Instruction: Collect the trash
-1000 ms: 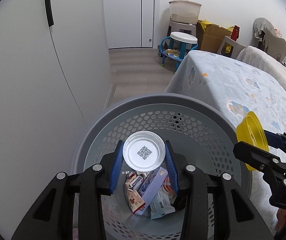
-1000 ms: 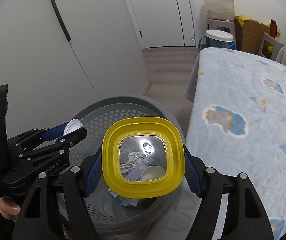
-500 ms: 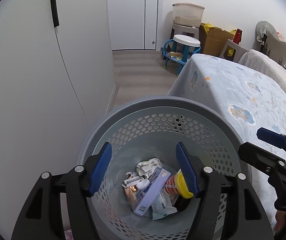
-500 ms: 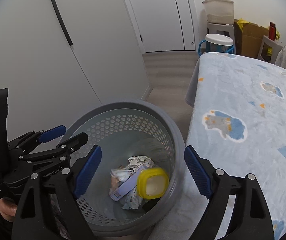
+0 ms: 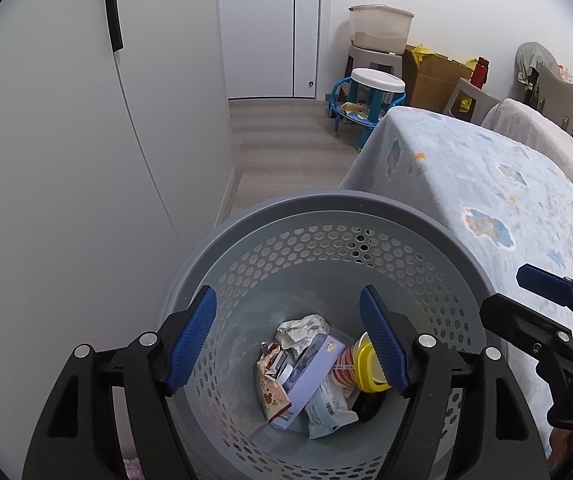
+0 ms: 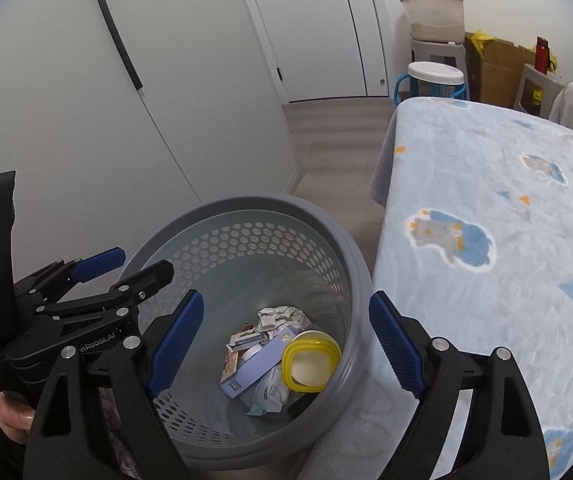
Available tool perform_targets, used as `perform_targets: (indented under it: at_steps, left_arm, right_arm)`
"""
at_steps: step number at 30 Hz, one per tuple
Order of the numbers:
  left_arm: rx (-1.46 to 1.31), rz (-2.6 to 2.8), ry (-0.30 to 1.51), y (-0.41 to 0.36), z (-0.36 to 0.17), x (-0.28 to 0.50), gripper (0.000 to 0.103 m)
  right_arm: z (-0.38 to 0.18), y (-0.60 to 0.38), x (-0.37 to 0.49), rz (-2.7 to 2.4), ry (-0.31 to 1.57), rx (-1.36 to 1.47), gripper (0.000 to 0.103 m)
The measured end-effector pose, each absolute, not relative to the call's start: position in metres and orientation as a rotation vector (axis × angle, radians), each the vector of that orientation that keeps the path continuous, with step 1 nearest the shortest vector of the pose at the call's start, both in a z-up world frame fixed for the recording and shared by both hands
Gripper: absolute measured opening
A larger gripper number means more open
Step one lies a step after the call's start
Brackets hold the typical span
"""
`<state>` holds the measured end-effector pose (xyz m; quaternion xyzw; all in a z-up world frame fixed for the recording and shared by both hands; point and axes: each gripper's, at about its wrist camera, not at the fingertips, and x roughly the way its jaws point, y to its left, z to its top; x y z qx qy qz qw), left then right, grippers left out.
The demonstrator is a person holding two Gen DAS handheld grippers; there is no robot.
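In the left wrist view, the left gripper (image 5: 288,338) hangs over the grey basket (image 5: 326,208) at lower centre, its fingers (image 5: 191,336) empty and opening wider above the trash (image 5: 306,372) on the bottom. In the right wrist view, the right gripper (image 6: 284,344) has its fingers (image 6: 394,346) spread and empty over the same basket (image 6: 246,204), where a yellow-rimmed lid (image 6: 311,366) lies atop the trash (image 6: 254,364) at lower centre.
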<state>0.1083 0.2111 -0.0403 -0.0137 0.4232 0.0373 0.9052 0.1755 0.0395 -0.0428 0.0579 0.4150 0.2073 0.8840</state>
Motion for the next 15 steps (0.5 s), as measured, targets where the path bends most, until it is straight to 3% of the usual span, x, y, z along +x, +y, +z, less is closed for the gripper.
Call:
perform_targets:
  at_steps: [15]
  left_arm:
    - [-0.03,0.083,0.875,0.2134,-0.0415,0.1078,0.075]
  right_arm:
    - [-0.0444,0.038,0.1753,0.429,0.864,0.124,0.083]
